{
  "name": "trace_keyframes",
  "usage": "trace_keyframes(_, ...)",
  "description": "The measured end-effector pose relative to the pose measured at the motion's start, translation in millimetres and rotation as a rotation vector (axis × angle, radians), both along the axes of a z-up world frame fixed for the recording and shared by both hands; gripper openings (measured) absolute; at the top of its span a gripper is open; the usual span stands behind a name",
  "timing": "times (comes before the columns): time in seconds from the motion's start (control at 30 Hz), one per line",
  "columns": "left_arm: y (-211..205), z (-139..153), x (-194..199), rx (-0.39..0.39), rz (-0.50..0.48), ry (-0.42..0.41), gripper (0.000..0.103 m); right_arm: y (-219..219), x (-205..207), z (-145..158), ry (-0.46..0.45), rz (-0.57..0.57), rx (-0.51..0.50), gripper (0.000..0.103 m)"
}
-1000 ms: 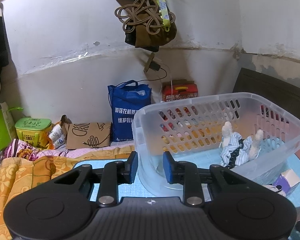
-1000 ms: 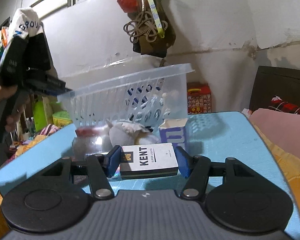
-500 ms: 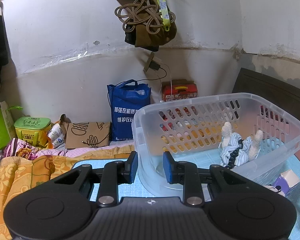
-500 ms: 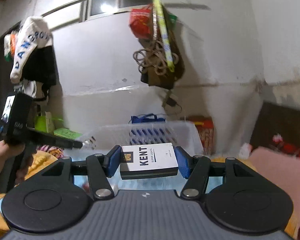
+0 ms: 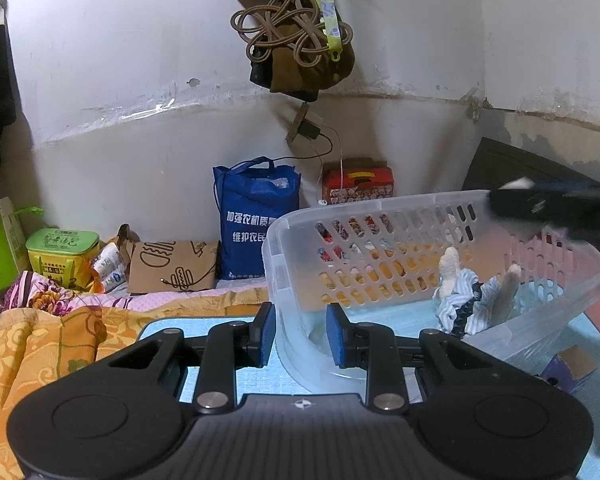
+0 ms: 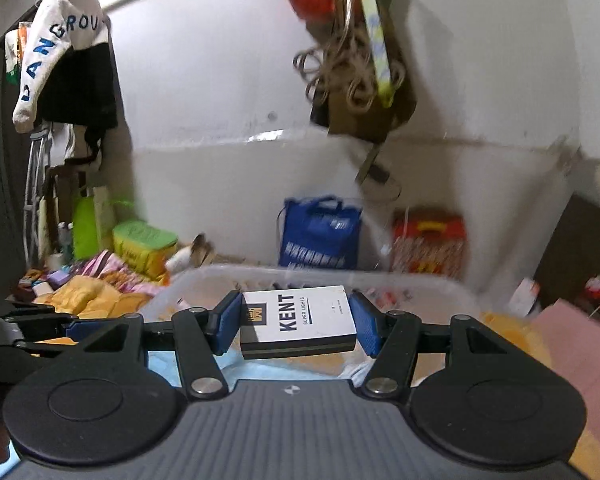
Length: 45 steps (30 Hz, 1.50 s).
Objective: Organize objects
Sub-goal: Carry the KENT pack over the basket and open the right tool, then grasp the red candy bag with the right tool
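1. Since a second ago the right gripper (image 6: 296,326) has risen from the blue surface (image 5: 228,328) and now hangs above the clear plastic basket (image 5: 380,248), whose rim shows below its pads; in the left wrist view its dark tip has come into sight at the right edge, over the basket's far corner.
2. The right gripper is clamped on a white KENT cigarette pack (image 6: 298,320), with a blue pad pressed against each short end and the printed face turned up. The pack is held clear of the basket, touching nothing else.
3. The left gripper (image 5: 301,334) has not shifted. Its jaws stand only slightly apart, across the basket's near corner wall; whether the pads actually pinch that wall I cannot tell.
4. The basket is tilted, its near left corner raised off the blue surface.
5. Inside the basket lies a striped blue-and-white cloth bundle (image 5: 466,300) with pale ends poking up.
6. A small purple box (image 5: 572,368) sits on the surface just beside the basket's right side.
7. Behind, against the wall, stand a blue tote bag (image 5: 256,216) and a red carton (image 5: 358,186).
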<state>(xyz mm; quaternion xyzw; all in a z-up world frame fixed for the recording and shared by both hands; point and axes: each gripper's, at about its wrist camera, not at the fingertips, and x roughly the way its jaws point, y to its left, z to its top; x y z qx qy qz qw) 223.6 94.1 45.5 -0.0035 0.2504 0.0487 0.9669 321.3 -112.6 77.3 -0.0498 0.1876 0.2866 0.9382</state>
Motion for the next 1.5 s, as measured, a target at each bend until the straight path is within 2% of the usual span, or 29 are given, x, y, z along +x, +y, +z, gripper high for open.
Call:
trace_keyframes(0.1,1.1,-1.3,-1.4,0.004,-0.002,-0.001,0.032,1.4,0.5,-5.4,0.007,-0.004,0.012,0.064)
trace_keyframes(0.13,1.5,-1.3,-1.4,0.003,-0.002,-0.001,0.032,-0.1,0.7,-6.1,-0.001,-0.009,0.025,0.080)
trace_keyframes(0.2,1.7,-0.9,-0.8,0.001,-0.003,0.000,0.032,-2.8,-2.2,-5.2,-0.043,-0.027,0.028,0.103)
trace_keyframes(0.27,1.8,-0.8,-0.8,0.003,-0.002,0.000,0.032,-6.8,-12.5,-0.8,-0.143,-0.099,0.045,0.103)
trace_keyframes(0.33,2.4,-0.5,-0.7,0.003,-0.003,0.000,0.032,-14.1,-19.2,2.1,-0.166,-0.111,0.059,0.103)
trace_keyframes(0.47,2.7,-0.6,-0.9,0.003,-0.003,0.002,0.032,-31.1,-33.7,-0.4,-0.107,-0.107,0.083,0.103)
trace_keyframes(0.6,2.8,-0.6,-1.9,0.004,-0.004,0.003,0.032,-55.9,-69.9,-18.6,-0.079,-0.131,0.117,0.103)
trace_keyframes(0.73,2.8,-0.5,-1.8,0.004,-0.004,0.002,0.032,-69.4,-89.4,-45.7,0.003,-0.168,0.101,0.103)
trace_keyframes(0.83,2.8,-0.6,-1.9,0.006,-0.003,0.002,0.032,-80.3,-111.7,-73.0,0.055,-0.201,0.126,0.103)
trace_keyframes(0.9,2.7,-0.7,-2.2,0.010,-0.003,0.001,0.032,-82.5,-132.1,-91.5,0.048,-0.213,0.146,0.103)
trace_keyframes(1.13,1.9,-0.6,-2.4,0.012,-0.002,0.001,0.032,-63.8,-186.0,-121.8,-0.027,-0.323,0.192,0.103)
trace_keyframes(1.23,1.6,-0.1,-2.7,0.014,-0.003,0.001,0.032,-46.4,-206.8,-123.7,-0.088,-0.317,0.192,0.103)
trace_keyframes(1.33,1.4,0.2,-2.3,0.014,-0.004,0.002,0.032,-22.6,-224.7,-128.5,-0.173,-0.297,0.135,0.103)
trace_keyframes(1.5,1.4,0.3,-2.5,0.017,-0.005,0.002,0.032,7.1,-224.2,-139.0,-0.111,-0.237,0.139,0.103)
